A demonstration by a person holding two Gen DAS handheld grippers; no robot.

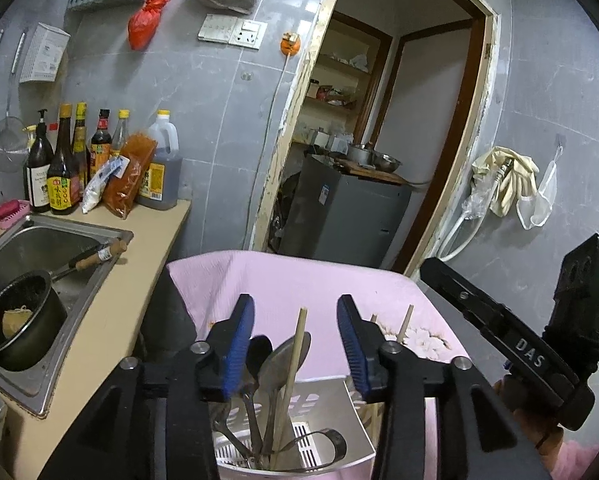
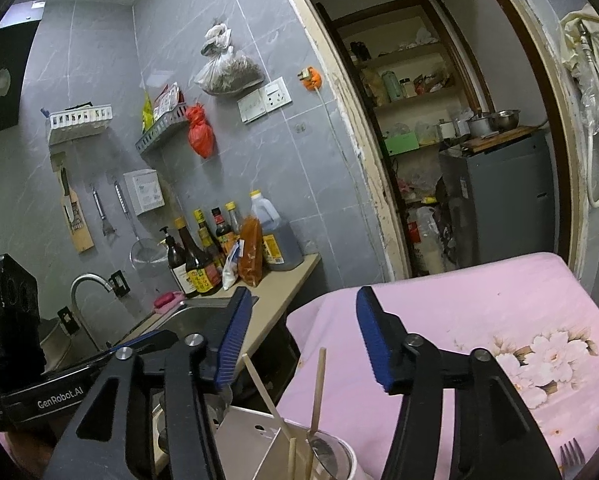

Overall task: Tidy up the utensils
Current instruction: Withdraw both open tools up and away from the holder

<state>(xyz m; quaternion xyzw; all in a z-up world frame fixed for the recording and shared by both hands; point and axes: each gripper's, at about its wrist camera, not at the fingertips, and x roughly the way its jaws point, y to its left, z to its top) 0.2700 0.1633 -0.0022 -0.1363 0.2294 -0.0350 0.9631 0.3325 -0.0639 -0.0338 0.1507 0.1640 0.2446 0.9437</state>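
A white utensil holder (image 1: 323,432) with a metal divider stands on the pink cloth-covered table (image 1: 283,280). Its near compartment holds spoons (image 1: 279,364) and one wooden chopstick (image 1: 295,352); more chopsticks (image 1: 404,324) stand in the other side. My left gripper (image 1: 295,344) is open, its jaws either side of the spoons above the holder. My right gripper (image 2: 299,344) is open and empty above the holder (image 2: 259,440), where chopsticks (image 2: 317,388) stick up. A fork (image 2: 571,456) lies on the cloth at lower right.
A sink (image 1: 31,248) with a dark pot (image 1: 19,320) sits left of the table, with sauce bottles (image 1: 63,172) on the counter behind. A doorway (image 1: 379,120) with a grey cabinet lies beyond the table. The right gripper's body (image 1: 539,344) is close on the right.
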